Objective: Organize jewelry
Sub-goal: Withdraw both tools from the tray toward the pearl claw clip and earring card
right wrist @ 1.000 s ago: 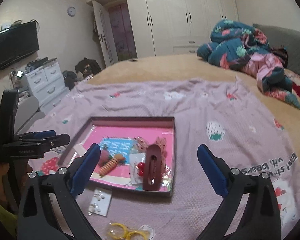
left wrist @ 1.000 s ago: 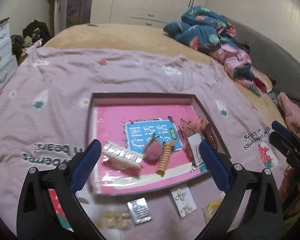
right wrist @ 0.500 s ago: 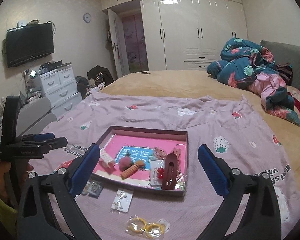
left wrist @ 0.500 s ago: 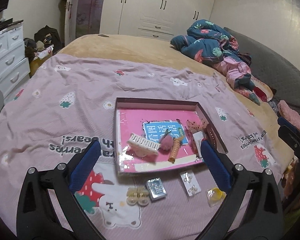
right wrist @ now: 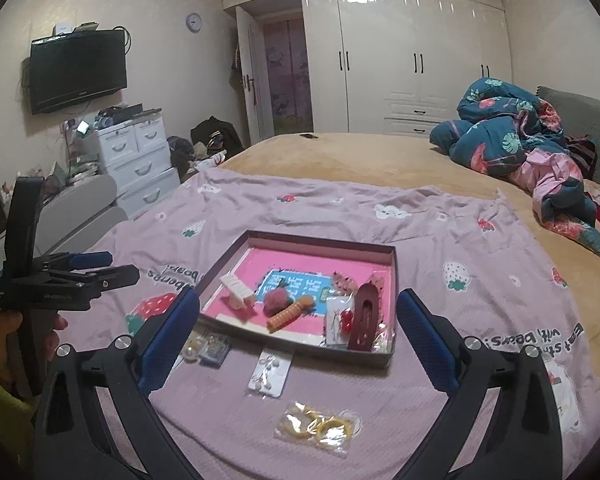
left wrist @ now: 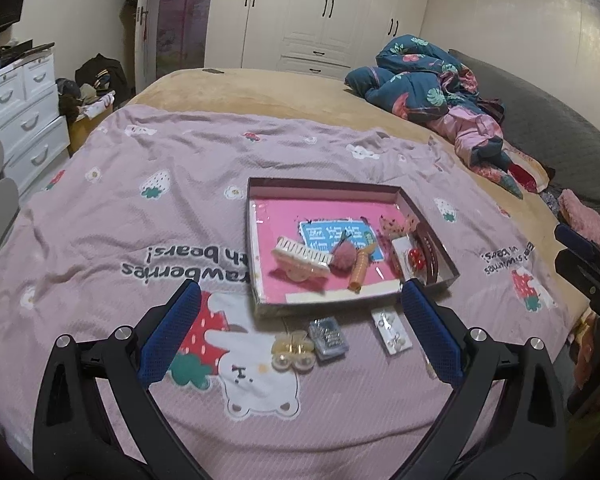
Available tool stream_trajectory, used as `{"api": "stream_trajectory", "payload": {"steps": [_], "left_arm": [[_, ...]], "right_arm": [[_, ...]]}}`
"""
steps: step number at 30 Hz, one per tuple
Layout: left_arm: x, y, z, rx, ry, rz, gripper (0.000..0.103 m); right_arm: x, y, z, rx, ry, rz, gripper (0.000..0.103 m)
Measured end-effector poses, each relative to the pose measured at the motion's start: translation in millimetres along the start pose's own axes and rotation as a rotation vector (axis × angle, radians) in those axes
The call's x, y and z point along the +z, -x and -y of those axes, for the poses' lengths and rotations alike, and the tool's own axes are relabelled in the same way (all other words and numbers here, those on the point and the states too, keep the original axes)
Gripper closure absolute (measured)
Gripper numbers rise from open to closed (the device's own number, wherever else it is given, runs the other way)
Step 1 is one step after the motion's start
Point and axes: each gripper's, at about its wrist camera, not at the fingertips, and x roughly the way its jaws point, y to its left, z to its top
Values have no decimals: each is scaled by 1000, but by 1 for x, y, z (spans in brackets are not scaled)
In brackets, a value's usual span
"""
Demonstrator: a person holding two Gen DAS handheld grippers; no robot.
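A shallow pink-lined box (left wrist: 256,240) (right wrist: 392,304) lies on the lilac blanket and holds a cream claw clip (left wrist: 300,258), a pink pompom (left wrist: 345,257), an orange spiral tie (right wrist: 290,312) and a dark red clip (right wrist: 365,316). In front of the box lie a small clear claw clip (left wrist: 292,354), a blue packet (left wrist: 329,337), an earring card (left wrist: 392,330) (right wrist: 270,372) and a bag of yellow hoops (right wrist: 316,426). My left gripper (left wrist: 300,338) is open above these loose pieces. My right gripper (right wrist: 298,340) is open too, held back from the box.
A rumpled blue floral duvet (right wrist: 508,132) sits at the far right of the bed. White drawers (right wrist: 136,164) stand left of the bed, wardrobes (right wrist: 404,60) behind. A hand (right wrist: 4,336) holds the left gripper at the right wrist view's left edge.
Both grippers have pulled back and risen from the box, so the box looks smaller and the loose pieces in front of it have come into view. Both stayed open.
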Motion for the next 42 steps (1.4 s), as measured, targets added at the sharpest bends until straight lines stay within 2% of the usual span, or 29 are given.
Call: {"api": "stream_trajectory", "payload": {"steps": [17, 27, 34, 42], "left_arm": [[-43, 3, -17, 45, -14, -65, 9], [-75, -30, -30, 63, -18, -169, 9], [-84, -60, -27, 47, -46, -230, 10], [-83, -95, -25, 19, -52, -281, 21]], "right_arm": [[-32, -21, -26, 49, 30, -117, 5], [-59, -61, -36, 69, 44, -227, 5], [-75, -90, -31, 63, 40, -298, 5], [-87, -132, -19, 70, 26, -387, 5]]}}
